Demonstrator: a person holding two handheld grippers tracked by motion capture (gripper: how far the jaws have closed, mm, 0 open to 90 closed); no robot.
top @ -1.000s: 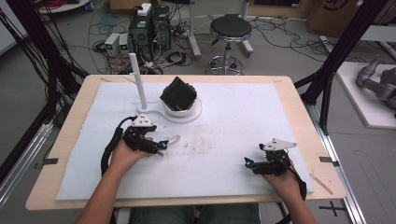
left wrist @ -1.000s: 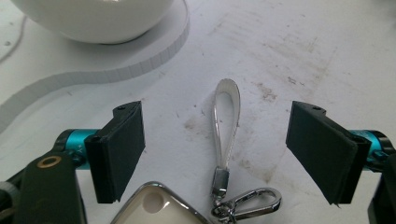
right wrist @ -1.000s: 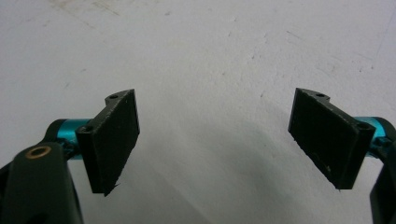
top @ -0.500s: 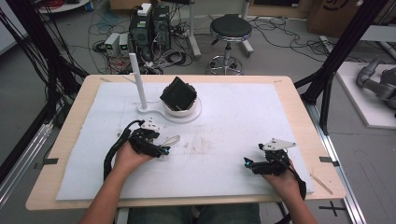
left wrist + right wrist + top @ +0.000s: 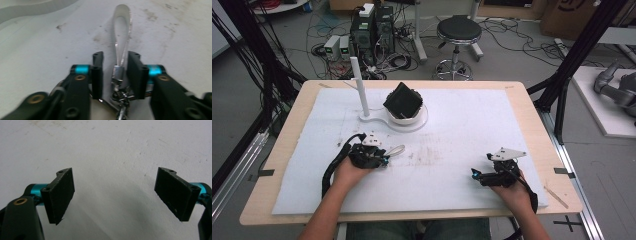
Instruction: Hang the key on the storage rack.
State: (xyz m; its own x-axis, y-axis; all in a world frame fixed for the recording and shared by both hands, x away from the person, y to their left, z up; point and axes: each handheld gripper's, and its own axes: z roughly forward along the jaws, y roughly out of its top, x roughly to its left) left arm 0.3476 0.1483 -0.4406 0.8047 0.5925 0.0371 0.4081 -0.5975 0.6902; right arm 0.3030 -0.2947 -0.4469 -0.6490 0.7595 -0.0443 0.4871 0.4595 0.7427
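Your left gripper point(image 5: 115, 75) rests low on the scuffed white foam mat point(image 5: 472, 120), its flat black jaws slightly apart on either side of a glossy translucent strap loop with a metal crimp and chrome clasp point(image 5: 122, 50), which lies on the mat between them without being pinched. Your right gripper point(image 5: 115, 195) sits well apart near the mat's right edge, its matte, rough-faced jaws spread wide over bare foam.

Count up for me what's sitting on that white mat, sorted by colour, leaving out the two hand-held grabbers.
White: 1, the stand with its upright post.
Black: 1, the boxy object sitting tilted on the stand's round base.
Silvery: 1, the strap loop with its metal clasp, lying between the left gripper jaws, which are not closed on it.
Total: 3
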